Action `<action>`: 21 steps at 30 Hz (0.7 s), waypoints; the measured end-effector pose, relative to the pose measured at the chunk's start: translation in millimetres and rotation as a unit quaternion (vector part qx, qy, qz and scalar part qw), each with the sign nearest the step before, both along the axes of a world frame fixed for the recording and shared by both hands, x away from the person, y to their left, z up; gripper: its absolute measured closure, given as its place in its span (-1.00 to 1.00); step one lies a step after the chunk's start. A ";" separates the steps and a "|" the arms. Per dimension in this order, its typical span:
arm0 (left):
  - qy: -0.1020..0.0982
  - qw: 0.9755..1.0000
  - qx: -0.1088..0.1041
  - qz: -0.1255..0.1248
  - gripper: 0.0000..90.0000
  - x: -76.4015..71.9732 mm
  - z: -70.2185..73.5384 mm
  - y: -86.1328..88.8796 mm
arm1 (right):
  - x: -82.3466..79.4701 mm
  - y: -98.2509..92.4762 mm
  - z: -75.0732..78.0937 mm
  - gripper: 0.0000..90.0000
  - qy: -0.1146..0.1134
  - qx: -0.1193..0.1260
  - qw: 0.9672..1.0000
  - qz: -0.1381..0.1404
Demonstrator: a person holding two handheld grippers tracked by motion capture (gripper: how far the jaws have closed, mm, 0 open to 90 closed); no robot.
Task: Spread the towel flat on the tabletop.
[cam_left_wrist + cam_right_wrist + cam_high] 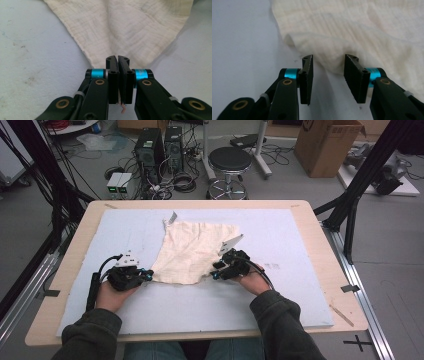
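Cloth (pixel 192 251), cream and loosely woven with a crinkled gauze texture, lies rumpled near the middle of the pale blue foam mat (pixel 280 285), only partly spread. The left gripper (pixel 117 60) is pinched tight on its near left corner. The right gripper (pixel 329 65) stands half open at the near right edge, gripping nothing. That corner remains to be caught, then the flattening or folding, I judge.

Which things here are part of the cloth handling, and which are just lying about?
In use:
cream cloth
left gripper, shut on its corner
right gripper, open at its edge
blue mat

Lying about:
stool
cardboard box
computer towers
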State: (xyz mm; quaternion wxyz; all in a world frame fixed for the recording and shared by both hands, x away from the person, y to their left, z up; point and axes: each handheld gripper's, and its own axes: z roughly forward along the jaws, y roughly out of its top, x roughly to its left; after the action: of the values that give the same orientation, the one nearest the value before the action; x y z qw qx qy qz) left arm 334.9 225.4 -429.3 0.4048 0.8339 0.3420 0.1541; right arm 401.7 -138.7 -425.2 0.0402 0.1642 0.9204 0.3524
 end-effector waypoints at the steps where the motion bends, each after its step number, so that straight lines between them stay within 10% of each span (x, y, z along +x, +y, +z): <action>1: 0.001 1.000 0.000 0.000 0.92 0.3 0.0 0.3 | -0.1 1.1 -2.1 0.32 -0.003 -0.001 1.000 0.000; 8: 0.000 1.000 -0.008 0.007 0.88 2.7 -0.3 3.1 | 3.8 19.6 -8.1 0.90 -0.071 -0.014 0.997 -0.014; 21: -0.007 1.000 -0.012 0.008 0.94 1.6 1.1 5.3 | 38.0 30.3 19.9 0.70 0.033 0.033 0.999 -0.021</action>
State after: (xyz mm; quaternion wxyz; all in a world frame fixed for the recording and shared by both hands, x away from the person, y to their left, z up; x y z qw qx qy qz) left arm 336.5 230.7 -428.2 0.4155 0.8254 0.3474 0.1591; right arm 439.7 -108.5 -405.3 0.0116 0.1958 0.9054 0.3765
